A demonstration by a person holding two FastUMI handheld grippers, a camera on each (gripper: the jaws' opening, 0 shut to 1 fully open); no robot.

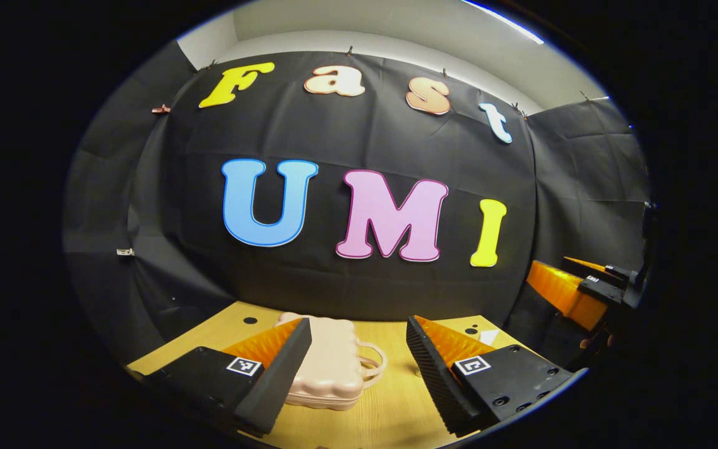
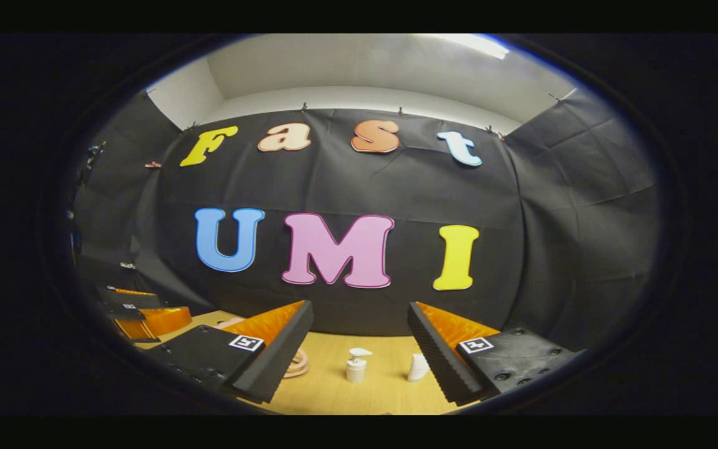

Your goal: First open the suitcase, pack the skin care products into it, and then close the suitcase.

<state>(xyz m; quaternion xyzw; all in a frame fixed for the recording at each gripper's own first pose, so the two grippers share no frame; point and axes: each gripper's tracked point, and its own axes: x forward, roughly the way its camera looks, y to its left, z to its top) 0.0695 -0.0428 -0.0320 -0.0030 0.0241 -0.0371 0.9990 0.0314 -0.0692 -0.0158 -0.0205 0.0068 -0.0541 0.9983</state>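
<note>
While its lid is down, the pink suitcase (image 1: 328, 368) lies on the wooden table (image 1: 390, 405), its handle (image 1: 373, 363) facing right, partly behind the left gripper's (image 1: 354, 368) near finger. That gripper hangs above the table with fingers spread wide, gripping nothing. In the right gripper view, a small white pump bottle (image 2: 356, 365) and a white tube (image 2: 418, 368) stand farther right on the table, between the right gripper's (image 2: 359, 365) wide-open, empty fingers.

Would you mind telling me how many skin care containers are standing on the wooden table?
2: a small white pump bottle mid-table, and a white tapered bottle to its right, beside the right gripper's finger. Others may be hidden.
</note>
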